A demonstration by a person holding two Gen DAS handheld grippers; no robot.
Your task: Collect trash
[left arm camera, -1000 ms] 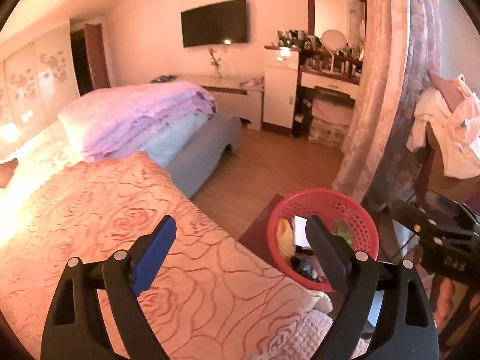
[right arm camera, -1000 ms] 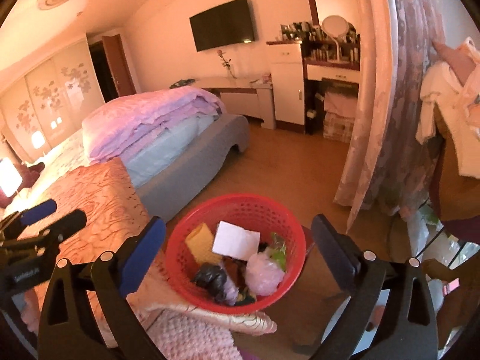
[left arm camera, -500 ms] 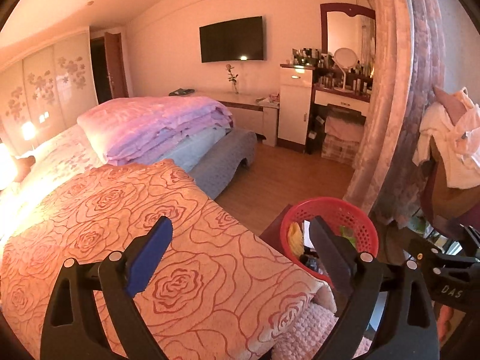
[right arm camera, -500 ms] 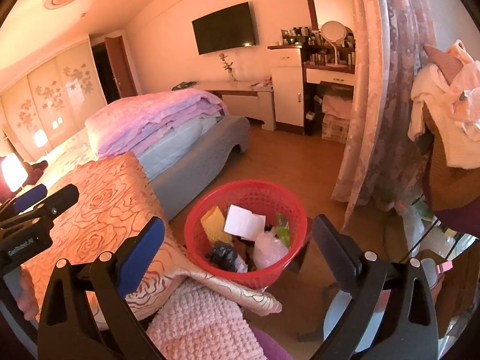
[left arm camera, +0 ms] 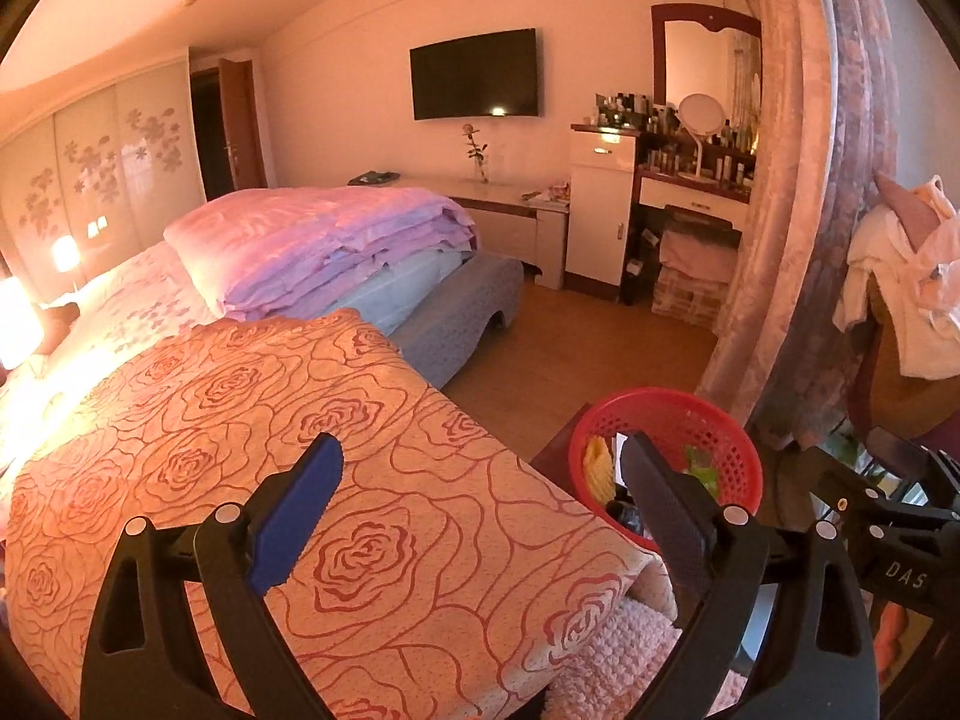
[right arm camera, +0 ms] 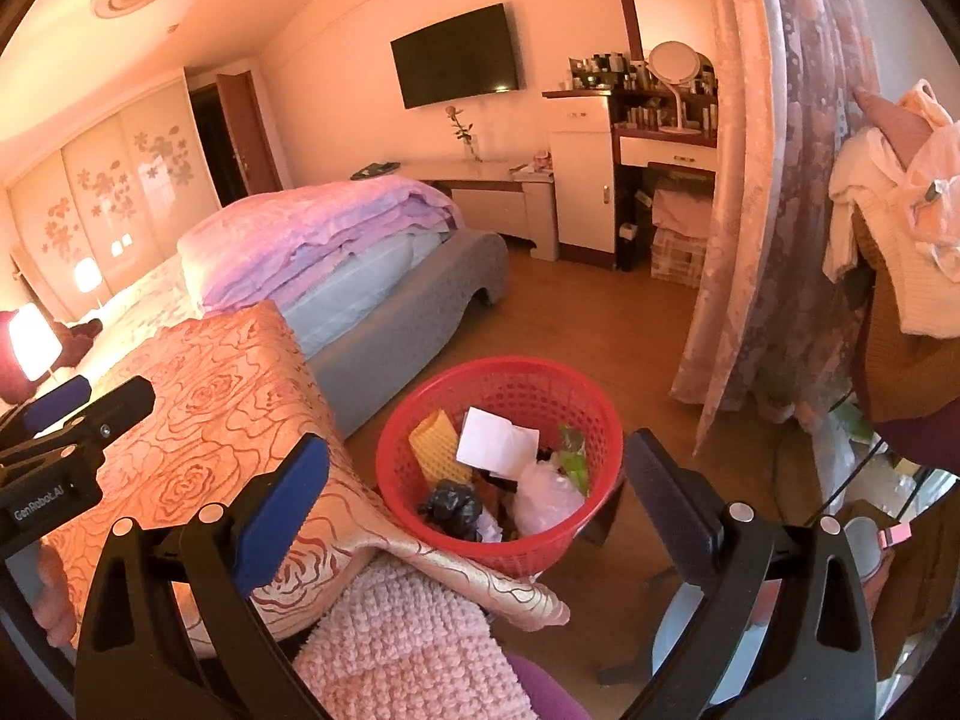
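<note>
Trash fills the red basket (right arm camera: 501, 462), which stands upright at lower centre of the right wrist view, mouth facing up, on the wooden floor (right arm camera: 576, 324) beside the rose-patterned bedspread (right arm camera: 198, 414). Inside lie a yellow sponge (right arm camera: 438, 444), a white paper (right arm camera: 495, 441), a black crumpled bag (right arm camera: 450, 507) and a clear plastic bag (right arm camera: 546, 495) — none with a clear long axis.

Against a second ago, the basket sits farther off and smaller in both views, with more bedspread showing.

The left gripper (left arm camera: 480, 495) has just been opening; its jaws are spread wide, nothing between them. The right gripper (right arm camera: 480, 492) likewise gapes empty — the basket lies beyond its fingertips.
</note>
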